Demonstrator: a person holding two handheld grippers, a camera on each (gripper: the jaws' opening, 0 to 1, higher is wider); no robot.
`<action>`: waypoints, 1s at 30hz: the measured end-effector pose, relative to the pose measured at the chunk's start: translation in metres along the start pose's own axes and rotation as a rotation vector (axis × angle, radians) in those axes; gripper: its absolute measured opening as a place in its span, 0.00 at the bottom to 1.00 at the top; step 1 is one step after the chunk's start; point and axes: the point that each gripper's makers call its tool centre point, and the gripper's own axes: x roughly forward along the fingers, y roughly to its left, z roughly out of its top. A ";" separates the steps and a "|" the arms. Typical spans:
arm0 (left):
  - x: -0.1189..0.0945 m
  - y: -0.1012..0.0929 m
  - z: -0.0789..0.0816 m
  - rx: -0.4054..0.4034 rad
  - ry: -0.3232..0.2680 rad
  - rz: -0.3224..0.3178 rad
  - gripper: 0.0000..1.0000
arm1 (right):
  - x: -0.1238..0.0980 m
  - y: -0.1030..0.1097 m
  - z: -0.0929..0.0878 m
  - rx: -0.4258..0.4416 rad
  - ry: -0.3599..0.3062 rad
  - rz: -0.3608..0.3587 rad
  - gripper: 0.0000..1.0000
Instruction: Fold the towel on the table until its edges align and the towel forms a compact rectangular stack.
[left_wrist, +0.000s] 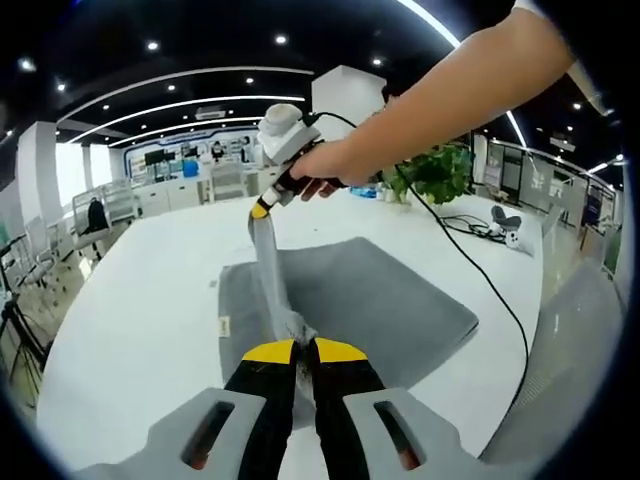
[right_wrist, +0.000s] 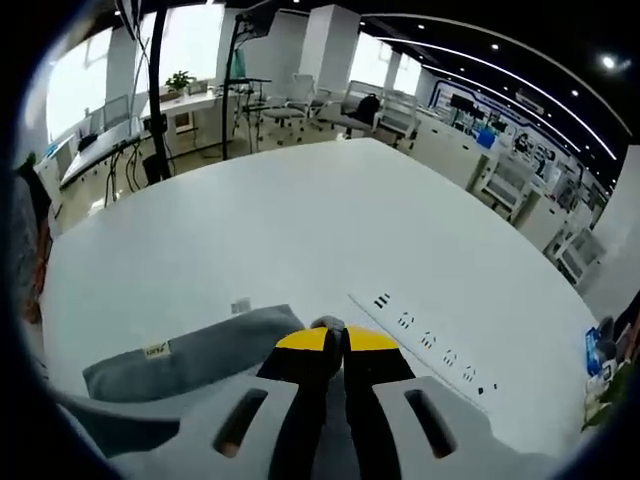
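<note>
A grey towel (left_wrist: 380, 300) lies on the white table (left_wrist: 130, 310), partly doubled over. One edge of it is lifted and stretched into a taut strip between the two grippers. My left gripper (left_wrist: 303, 348), yellow-tipped, is shut on the near end of that strip. The right gripper (left_wrist: 260, 211), held by a person's hand (left_wrist: 325, 165), is shut on the far end, raised above the table. In the right gripper view the right gripper (right_wrist: 336, 338) pinches a grey towel corner (right_wrist: 200, 355) with a small label, hanging to the left.
A black cable (left_wrist: 480, 270) runs across the table's right side toward a small white device (left_wrist: 510, 232). A potted plant (left_wrist: 440, 172) stands behind. Printed marks (right_wrist: 430, 345) run along the table. Chairs and desks lie beyond the table's far edge (right_wrist: 300, 145).
</note>
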 end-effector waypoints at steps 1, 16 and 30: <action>0.001 0.002 -0.003 -0.006 0.007 0.003 0.05 | 0.001 0.002 0.000 -0.003 0.002 0.001 0.03; 0.009 0.027 -0.049 -0.043 0.106 0.046 0.06 | 0.038 0.031 -0.005 -0.013 0.024 0.025 0.03; 0.006 0.034 -0.073 -0.066 0.190 0.071 0.06 | 0.054 0.043 -0.004 0.028 0.007 0.046 0.08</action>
